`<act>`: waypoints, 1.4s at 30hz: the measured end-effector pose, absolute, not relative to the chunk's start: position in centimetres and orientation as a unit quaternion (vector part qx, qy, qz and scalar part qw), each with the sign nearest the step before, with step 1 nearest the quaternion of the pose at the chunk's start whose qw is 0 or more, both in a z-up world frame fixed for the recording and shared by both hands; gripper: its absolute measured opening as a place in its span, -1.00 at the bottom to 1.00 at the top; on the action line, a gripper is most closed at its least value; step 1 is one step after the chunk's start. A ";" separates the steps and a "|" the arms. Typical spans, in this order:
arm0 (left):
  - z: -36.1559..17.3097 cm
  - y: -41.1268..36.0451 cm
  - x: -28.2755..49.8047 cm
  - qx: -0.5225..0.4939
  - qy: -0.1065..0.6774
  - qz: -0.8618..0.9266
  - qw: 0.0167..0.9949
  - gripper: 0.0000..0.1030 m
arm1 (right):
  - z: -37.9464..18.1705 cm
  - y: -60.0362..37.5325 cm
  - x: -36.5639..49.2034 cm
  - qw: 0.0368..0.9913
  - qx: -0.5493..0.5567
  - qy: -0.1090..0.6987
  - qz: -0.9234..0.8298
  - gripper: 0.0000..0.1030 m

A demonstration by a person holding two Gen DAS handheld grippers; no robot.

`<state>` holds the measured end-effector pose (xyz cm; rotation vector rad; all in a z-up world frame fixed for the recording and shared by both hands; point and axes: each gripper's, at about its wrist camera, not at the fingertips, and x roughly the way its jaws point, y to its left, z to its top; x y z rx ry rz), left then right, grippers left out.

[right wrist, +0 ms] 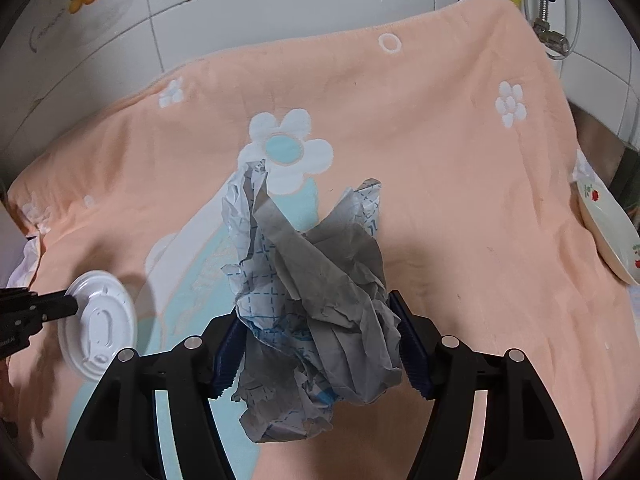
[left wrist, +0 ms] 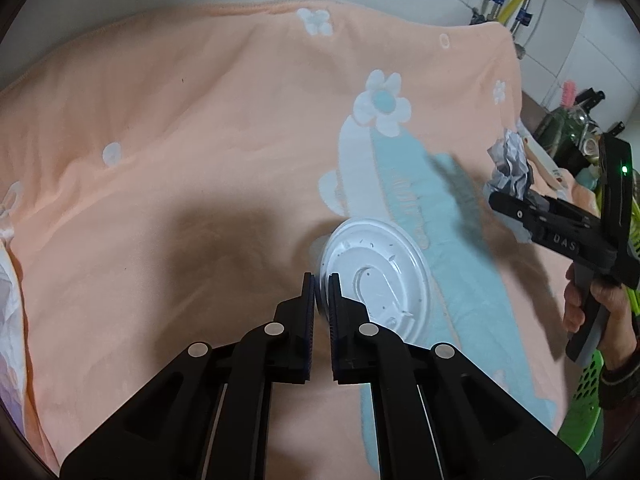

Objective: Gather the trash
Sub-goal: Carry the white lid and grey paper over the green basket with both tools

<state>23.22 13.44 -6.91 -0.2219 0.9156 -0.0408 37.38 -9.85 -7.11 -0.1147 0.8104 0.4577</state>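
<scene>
Left tongs (left wrist: 321, 280) pinch the round white plastic lid's (left wrist: 376, 276) nine-o'clock rim; right tongs (right wrist: 316, 320) clamp the crumpled grey-and-white paper wad (right wrist: 320, 300) between them.

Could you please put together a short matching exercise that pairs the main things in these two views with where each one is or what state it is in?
Things:
1. white plastic cup lid
2. crumpled paper
3. floral plate
4. peach flower-print blanket

States:
A. lying at the blanket's right edge, held by nothing
B. clamped between the right gripper fingers
C. spread over the whole work surface
D. pinched at its rim by the left gripper

Pairs: 1-D, 2-B, 3-A, 4-C
</scene>
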 end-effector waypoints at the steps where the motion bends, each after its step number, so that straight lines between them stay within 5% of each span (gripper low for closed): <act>1: -6.7 13.3 23.0 -0.106 0.439 -0.021 0.892 -0.91 | -6.9 -10.1 36.9 0.893 -0.052 0.388 0.222 0.23; 42: -0.7 -6.4 11.5 -0.059 0.383 -0.242 0.890 -0.92 | -3.8 -27.1 10.7 0.933 -0.001 0.341 0.115 0.22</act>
